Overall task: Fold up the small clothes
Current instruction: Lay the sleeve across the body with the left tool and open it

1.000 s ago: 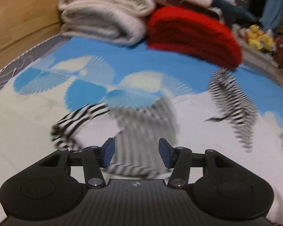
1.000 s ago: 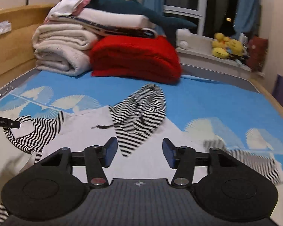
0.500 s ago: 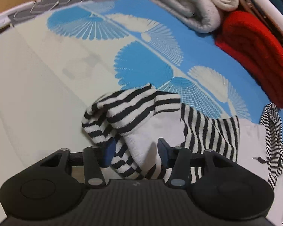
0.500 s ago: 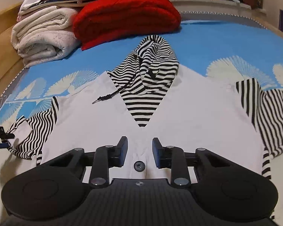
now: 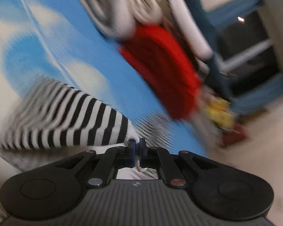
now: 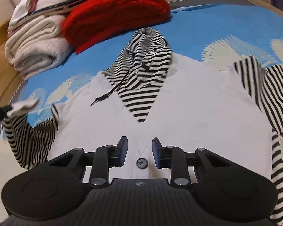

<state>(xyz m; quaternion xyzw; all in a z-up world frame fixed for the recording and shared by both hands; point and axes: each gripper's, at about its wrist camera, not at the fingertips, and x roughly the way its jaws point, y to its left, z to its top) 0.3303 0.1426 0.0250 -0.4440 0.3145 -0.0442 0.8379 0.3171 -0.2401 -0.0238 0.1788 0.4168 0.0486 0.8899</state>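
A small white jacket (image 6: 194,105) with a black-and-white striped hood (image 6: 143,64) and striped sleeves lies face up on the blue patterned bedsheet (image 6: 207,26). My left gripper (image 5: 137,146) is shut on the cuff of the left striped sleeve (image 5: 69,120) and holds it lifted; that sleeve (image 6: 28,131) also shows raised at the left edge of the right wrist view. My right gripper (image 6: 138,150) is open, low over the jacket's front, with a dark button (image 6: 141,163) between its fingers. The right striped sleeve (image 6: 269,94) lies crumpled at the right.
A folded red blanket (image 6: 115,13) and rolled white blankets (image 6: 37,45) are stacked at the head of the bed. A wooden bed frame (image 6: 1,60) runs along the left. The left wrist view is motion-blurred, with a window (image 5: 254,37) and yellow toys (image 5: 220,113) beyond.
My left gripper closed on the striped sleeve cuff and lifted it, tilting sharply. My right gripper stayed low over the jacket's button and opened a little wider.
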